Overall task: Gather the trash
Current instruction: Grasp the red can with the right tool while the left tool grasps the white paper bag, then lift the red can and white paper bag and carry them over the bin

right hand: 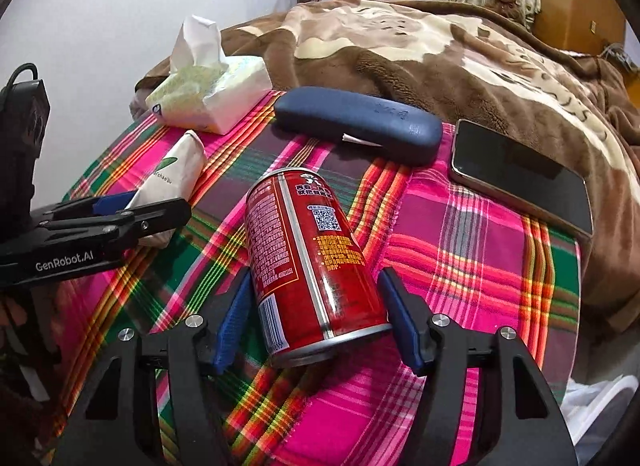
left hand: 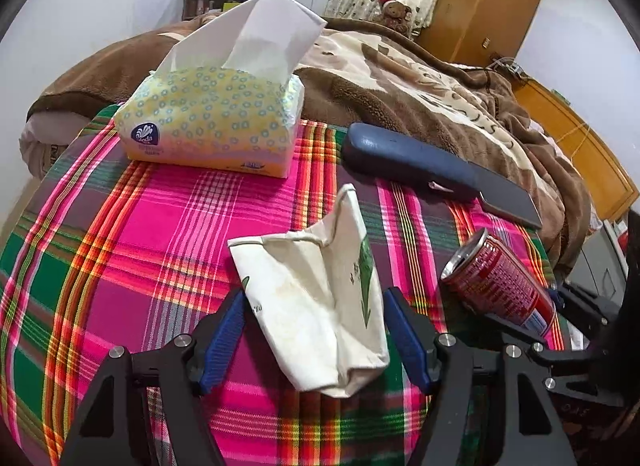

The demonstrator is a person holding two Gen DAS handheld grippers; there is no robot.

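A crushed white paper cup (left hand: pixel 316 298) with green print lies on its side on the plaid cloth, between the blue fingers of my left gripper (left hand: pixel 316 306). The jaws stand open around it, with gaps on both sides. The cup also shows in the right wrist view (right hand: pixel 172 173), with the left gripper (right hand: pixel 116 209) around it. A red drink can (right hand: pixel 308 262) lies on its side between the open fingers of my right gripper (right hand: pixel 316 298), its base toward the camera. The can shows in the left wrist view (left hand: pixel 500 278), with the right gripper (left hand: pixel 568 306) behind it.
A yellow tissue pack (left hand: pixel 212 121) sits at the far left of the plaid cloth (left hand: pixel 120 246). A dark blue glasses case (right hand: pixel 356 121) and a black phone (right hand: pixel 520 177) lie behind the can. A brown blanket (right hand: pixel 440 45) covers the bed beyond.
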